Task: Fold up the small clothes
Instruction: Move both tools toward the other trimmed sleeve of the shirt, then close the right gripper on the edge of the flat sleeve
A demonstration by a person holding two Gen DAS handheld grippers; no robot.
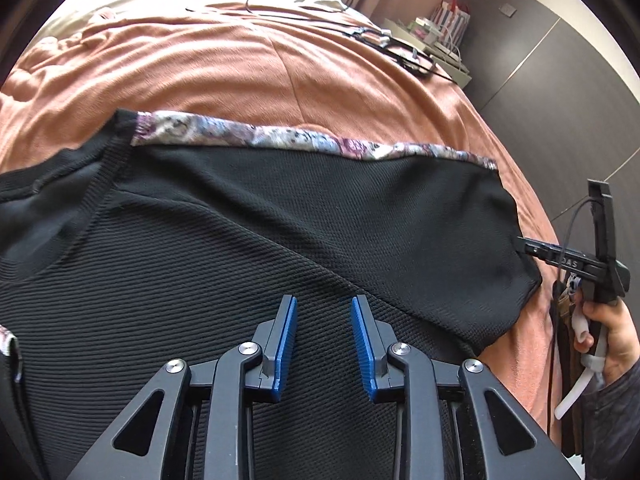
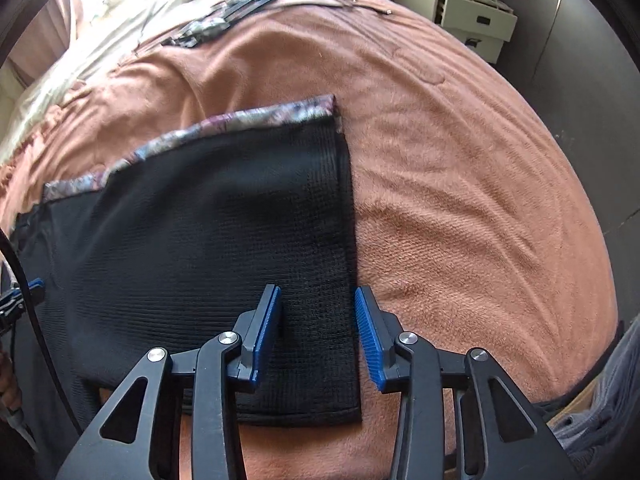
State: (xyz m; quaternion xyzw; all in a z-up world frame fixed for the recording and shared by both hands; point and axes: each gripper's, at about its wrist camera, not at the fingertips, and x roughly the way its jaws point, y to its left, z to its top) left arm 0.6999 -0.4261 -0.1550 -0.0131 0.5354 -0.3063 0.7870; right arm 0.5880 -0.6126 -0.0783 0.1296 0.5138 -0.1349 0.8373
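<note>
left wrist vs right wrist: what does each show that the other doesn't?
Left wrist only: the garment's neckline, a striped gift bag by the wall, and the hand holding the right gripper at the garment's edge.

Right wrist only: the garment's straight right edge and bottom hem, and the white drawer unit.

Both: the black garment with floral trim on the pink blanket; each view's own gripper open over the fabric.

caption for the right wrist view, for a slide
Open right gripper hovers at the right edge of a black garment with floral trim, spread on a pink blanket.
</note>
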